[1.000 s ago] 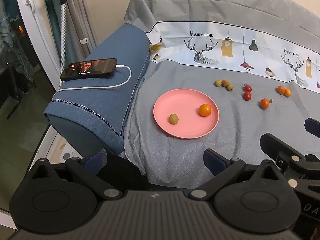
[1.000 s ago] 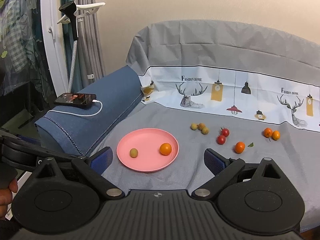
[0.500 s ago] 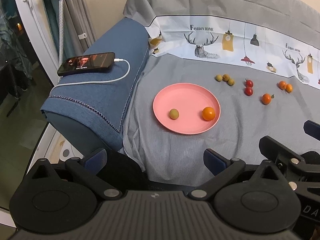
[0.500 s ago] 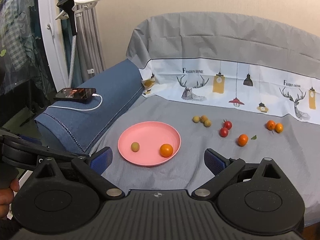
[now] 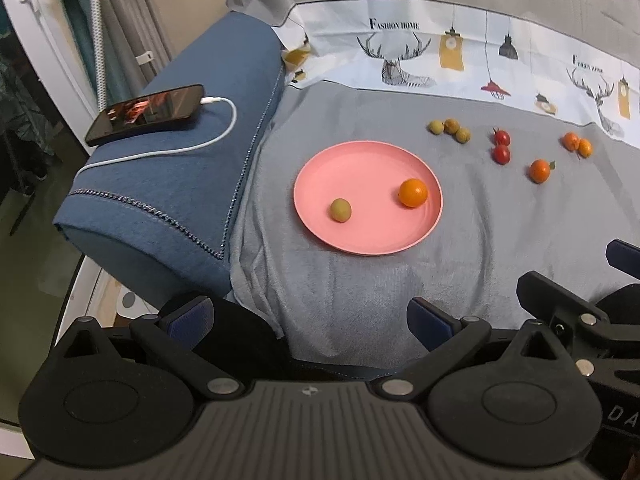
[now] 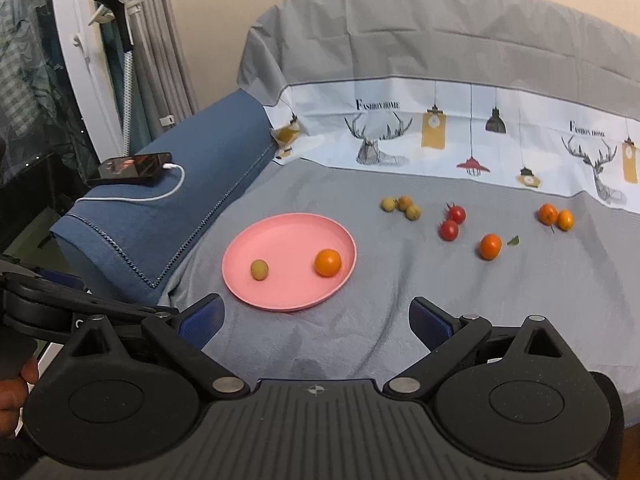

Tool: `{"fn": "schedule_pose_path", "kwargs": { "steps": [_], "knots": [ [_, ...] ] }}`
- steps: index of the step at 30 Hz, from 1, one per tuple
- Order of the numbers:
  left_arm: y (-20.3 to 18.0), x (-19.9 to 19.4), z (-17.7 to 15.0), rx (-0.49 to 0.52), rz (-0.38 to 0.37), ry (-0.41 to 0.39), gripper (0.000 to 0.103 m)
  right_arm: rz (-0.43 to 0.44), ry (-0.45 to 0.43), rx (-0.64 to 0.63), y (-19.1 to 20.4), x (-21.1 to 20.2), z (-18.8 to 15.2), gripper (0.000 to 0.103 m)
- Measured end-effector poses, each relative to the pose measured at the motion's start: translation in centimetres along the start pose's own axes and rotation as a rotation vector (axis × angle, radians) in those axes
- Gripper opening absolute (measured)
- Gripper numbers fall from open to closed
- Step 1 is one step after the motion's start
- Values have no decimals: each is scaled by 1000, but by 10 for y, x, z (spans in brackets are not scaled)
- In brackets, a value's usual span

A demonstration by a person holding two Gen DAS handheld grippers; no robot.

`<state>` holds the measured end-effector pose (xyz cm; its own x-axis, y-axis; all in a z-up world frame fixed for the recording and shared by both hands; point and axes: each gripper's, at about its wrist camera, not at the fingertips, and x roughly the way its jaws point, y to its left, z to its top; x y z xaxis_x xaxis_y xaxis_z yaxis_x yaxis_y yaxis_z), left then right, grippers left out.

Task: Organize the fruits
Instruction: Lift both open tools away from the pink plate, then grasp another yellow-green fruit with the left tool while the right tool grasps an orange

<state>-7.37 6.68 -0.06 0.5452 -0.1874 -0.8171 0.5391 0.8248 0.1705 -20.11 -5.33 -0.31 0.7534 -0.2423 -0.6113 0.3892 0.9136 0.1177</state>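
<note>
A pink plate [image 5: 360, 240] [image 6: 244, 296] lies on the grey cloth and holds a yellow-green fruit [image 5: 340, 210] [image 6: 259, 269] and an orange [image 5: 413, 193] [image 6: 328, 263]. Beyond it on the cloth lie three yellow-green fruits [image 5: 450, 130] [image 6: 402, 207], two red tomatoes [image 5: 501, 146] [image 6: 452, 222], a lone orange [image 5: 539, 171] [image 6: 490, 246] and a pair of oranges [image 5: 577, 144] [image 6: 556, 216]. My left gripper [image 5: 310, 316] is open and empty, short of the plate. My right gripper [image 6: 318, 318] is open too, near the plate's front rim.
A blue armrest [image 5: 180, 184] [image 6: 168, 216] stands left of the plate with a phone [image 5: 146, 114] [image 6: 130, 168] and white cable on it. The patterned backrest cover [image 6: 460, 136] rises behind. A hand [image 6: 16, 396] shows at the lower left of the right wrist view.
Both grippers have shifted a little, so the plate and fruits sit slightly differently in view. Both stay open and empty; no fruit has moved.
</note>
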Motion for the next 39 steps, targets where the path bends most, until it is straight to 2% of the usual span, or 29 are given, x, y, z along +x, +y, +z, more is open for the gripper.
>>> {"fn": "schedule_pose_path", "kwargs": {
  "steps": [12, 18, 23, 30, 35, 39],
  "knots": [
    [-32, 50, 36, 72, -20, 83, 103, -41, 75, 95, -41, 43, 3, 98],
    [-59, 84, 71, 120, -29, 103, 103, -82, 116, 168, -72, 72, 6, 99],
    [-85, 118, 109, 143, -45, 110, 103, -142, 114, 219, -103, 101, 12, 99],
    [-125, 178, 170, 190, -90, 107, 103, -285, 92, 273, -159, 155, 22, 99],
    [-151, 234, 211, 226, -94, 111, 103, -361, 91, 302, -195, 199, 27, 99],
    [-168, 280, 234, 257, -121, 155, 103, -398, 104, 317, -215, 230, 26, 99]
  ]
}}
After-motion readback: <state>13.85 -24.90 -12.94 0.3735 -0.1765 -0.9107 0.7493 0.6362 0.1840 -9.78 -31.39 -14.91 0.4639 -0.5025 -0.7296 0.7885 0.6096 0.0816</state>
